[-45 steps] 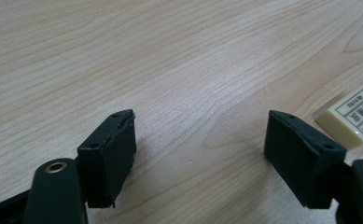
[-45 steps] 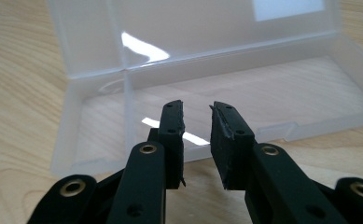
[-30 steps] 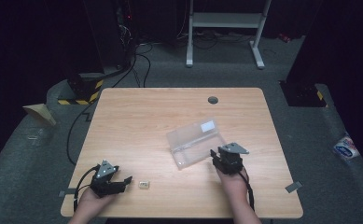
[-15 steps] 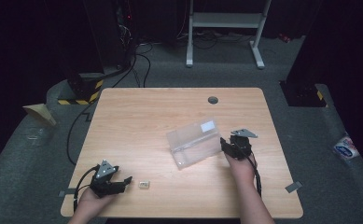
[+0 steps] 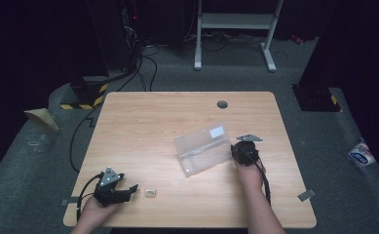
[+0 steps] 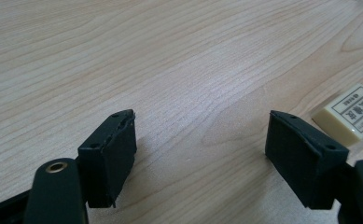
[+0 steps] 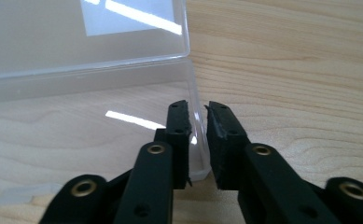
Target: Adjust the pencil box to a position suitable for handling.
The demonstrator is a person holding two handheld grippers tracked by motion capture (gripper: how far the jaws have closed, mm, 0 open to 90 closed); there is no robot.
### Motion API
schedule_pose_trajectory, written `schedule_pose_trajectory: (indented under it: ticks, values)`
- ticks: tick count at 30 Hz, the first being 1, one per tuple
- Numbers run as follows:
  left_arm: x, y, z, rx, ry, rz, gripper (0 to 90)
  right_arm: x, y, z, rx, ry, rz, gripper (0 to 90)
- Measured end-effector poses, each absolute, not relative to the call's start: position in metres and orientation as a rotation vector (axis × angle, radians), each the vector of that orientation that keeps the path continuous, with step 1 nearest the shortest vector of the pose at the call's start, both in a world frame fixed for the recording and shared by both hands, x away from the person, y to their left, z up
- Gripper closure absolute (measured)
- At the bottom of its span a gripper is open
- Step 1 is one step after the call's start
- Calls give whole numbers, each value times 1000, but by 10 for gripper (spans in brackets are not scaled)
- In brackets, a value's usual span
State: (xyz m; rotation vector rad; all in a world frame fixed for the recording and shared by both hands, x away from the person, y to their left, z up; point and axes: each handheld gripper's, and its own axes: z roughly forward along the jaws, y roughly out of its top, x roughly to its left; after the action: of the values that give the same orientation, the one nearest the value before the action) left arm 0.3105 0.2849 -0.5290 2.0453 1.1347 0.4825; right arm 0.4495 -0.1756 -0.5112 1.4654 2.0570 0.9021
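The left gripper (image 6: pixel 200 154) hovers low over the wooden table (image 6: pixel 170 56), jaws apart with nothing between them; an eraser (image 6: pixel 349 112) lies just right of the right jaw.

Dark rm, grey carpet floor (image 5: pixel 177 73), white stand (image 5: pixel 236 22) behind wood table (image 5: pixel 143 122).

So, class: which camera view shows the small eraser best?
The left gripper view: the eraser lies close by, its printed label visible, just past one jaw. The high view shows it as a tiny pale block beside the left gripper.
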Motion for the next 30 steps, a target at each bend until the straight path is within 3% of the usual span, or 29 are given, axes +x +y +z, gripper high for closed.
schedule_pose_trajectory:
  ticks: [15,30]
  values:
    - [311,285,-529,2048,1127,481,253,408,-171,-516,1452,2029,934,823]
    - [311,285,-529,2053,1120,481,253,399,-156,-518,1437,2035,940,809]
